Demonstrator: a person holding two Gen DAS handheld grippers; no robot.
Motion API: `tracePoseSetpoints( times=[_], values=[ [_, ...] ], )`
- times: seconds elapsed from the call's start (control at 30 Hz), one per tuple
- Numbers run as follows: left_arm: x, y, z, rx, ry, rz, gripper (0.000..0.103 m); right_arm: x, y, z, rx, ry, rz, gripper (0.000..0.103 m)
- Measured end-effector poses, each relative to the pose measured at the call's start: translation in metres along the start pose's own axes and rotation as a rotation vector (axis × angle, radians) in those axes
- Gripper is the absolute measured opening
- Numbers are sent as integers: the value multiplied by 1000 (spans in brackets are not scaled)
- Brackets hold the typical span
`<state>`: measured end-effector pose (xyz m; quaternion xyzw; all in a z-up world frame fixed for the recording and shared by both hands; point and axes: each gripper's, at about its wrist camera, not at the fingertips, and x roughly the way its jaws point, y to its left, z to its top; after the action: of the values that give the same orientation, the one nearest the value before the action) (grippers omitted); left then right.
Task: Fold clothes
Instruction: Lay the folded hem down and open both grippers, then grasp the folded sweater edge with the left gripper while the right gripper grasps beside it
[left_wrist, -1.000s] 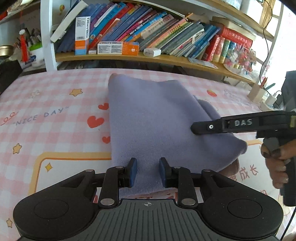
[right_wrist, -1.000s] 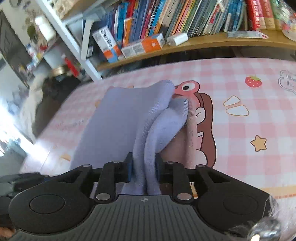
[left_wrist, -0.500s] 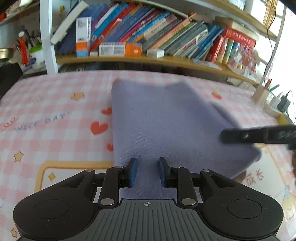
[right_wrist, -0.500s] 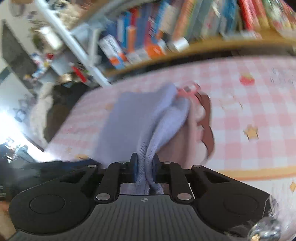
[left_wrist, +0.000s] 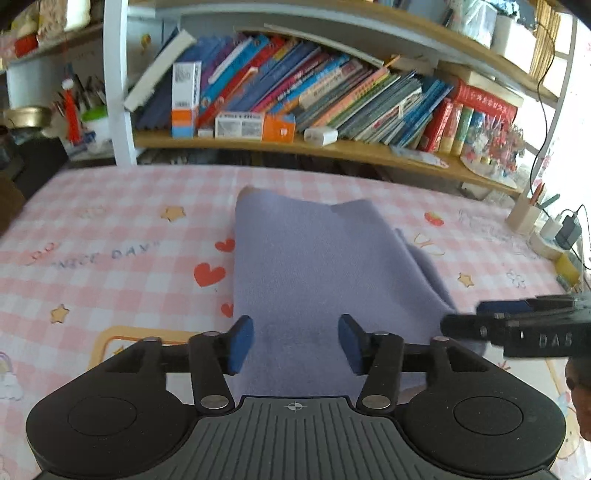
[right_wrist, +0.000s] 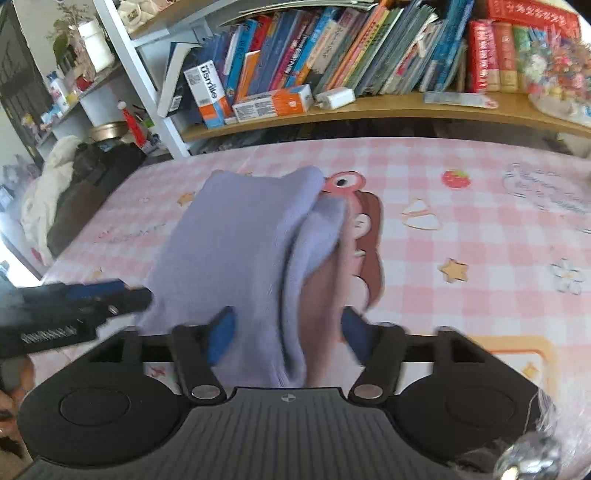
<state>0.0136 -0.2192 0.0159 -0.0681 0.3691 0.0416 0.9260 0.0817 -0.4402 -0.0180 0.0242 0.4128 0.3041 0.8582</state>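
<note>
Both tongs spread wide over the folded garment

I am holding my left tongs (left_wrist: 295, 343) and right tongs (right_wrist: 286, 332) wide, gripping nothing; the lavender garment (left_wrist: 314, 273) is lying folded on the pink checked tabletop (left_wrist: 110, 258) beneath them.

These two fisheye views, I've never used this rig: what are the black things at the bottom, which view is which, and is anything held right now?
Each picture is taken from a camera on a hand-held two-finger gripper, looking forward along its blue-padded fingers. One view shows the left gripper, the other the right gripper; each also appears at the edge of the other's view. A folded lilac cloth lies on a pink checked table cover, below a bookshelf. Both grippers' jaws stand wide apart around the cloth's near edge, so nothing is gripped.
</note>
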Motion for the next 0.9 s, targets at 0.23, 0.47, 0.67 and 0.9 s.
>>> tracePoseSetpoints(
  times=[0.23, 0.47, 0.67, 0.9],
  values=[
    [-14, -16, -21, 1, 46, 38, 64, -22, -1, -25, -79, 47, -64, 75],
    [-21, -28, -43, -19, 84, 64, 73, -29, -3, -44, -99, 85, -57, 81],
    [-25, -38, -55, -19, 122, 96, 76, -30, -4, -55, -122, 132, -83, 84],
    [-26, -39, -57, 1, 139, 96, 78, -30, -4, -61, -123, 160, -108, 85]
  ],
)
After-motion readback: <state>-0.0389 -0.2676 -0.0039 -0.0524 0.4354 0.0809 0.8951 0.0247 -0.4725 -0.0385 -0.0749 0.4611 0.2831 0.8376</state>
